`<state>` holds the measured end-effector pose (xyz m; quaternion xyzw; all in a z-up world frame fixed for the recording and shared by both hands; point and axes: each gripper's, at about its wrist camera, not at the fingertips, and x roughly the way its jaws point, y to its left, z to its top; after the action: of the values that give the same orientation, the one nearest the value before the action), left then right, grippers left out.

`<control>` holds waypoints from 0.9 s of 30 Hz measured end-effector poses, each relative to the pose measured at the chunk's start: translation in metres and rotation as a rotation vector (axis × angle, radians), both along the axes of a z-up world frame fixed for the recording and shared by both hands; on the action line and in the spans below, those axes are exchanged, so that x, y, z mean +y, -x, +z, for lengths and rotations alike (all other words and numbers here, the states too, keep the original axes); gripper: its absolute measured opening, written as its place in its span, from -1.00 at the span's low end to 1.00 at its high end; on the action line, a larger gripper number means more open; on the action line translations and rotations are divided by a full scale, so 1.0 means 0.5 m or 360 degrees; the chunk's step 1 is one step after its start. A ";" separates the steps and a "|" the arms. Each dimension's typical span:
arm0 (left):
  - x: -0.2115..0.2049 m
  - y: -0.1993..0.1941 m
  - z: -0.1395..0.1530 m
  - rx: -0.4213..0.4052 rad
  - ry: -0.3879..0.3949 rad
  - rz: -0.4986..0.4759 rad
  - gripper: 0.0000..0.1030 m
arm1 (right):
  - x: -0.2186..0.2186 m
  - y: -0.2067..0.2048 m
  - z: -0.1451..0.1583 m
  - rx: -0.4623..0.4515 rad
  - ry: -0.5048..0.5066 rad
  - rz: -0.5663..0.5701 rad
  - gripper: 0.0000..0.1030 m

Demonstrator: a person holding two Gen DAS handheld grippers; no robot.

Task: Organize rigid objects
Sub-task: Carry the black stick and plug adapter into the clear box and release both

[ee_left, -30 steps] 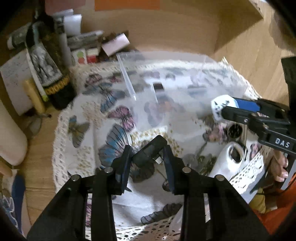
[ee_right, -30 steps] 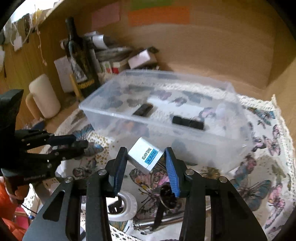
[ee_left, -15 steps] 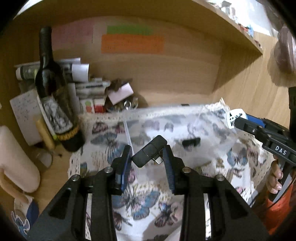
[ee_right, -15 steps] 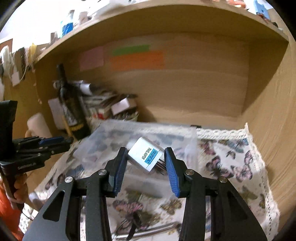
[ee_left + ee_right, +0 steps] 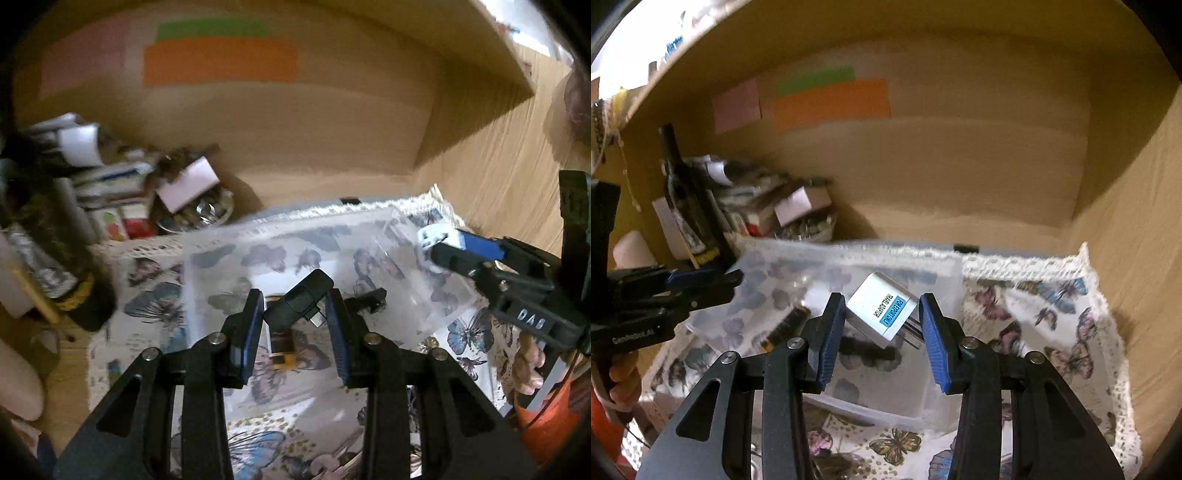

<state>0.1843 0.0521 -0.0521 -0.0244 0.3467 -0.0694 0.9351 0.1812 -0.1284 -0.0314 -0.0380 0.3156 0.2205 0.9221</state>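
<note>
My left gripper (image 5: 295, 314) is shut on a small black adapter (image 5: 299, 301) and holds it over the clear plastic bin (image 5: 417, 314). My right gripper (image 5: 882, 317) is shut on a white travel adapter (image 5: 882, 308) with a blue label, also over the bin (image 5: 849, 404). In the bin lie a dark battery-like object (image 5: 281, 345) and a black piece (image 5: 367, 299). The right gripper shows at the right of the left wrist view (image 5: 439, 245), the left gripper at the left of the right wrist view (image 5: 735, 278).
The bin stands on a butterfly-print cloth (image 5: 1056, 332) inside a wooden alcove. A dark wine bottle (image 5: 687, 199), small boxes (image 5: 801, 201) and a glass dish (image 5: 199, 214) crowd the back left. A cream cylinder (image 5: 631, 251) stands far left.
Both grippers have moved forward over the bin with their objects still held. The bin's contents now lie right under the fingers.
</note>
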 end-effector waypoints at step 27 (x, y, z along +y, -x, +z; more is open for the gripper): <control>-0.048 -0.036 -0.032 0.0129 -0.0042 -0.0025 0.12 | 0.027 0.002 -0.025 0.0062 0.0086 0.0051 0.08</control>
<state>0.2021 0.0279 -0.0681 -0.0121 0.3854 -0.0710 0.9199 0.1802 -0.1150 -0.0441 -0.0637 0.3386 0.2274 0.9108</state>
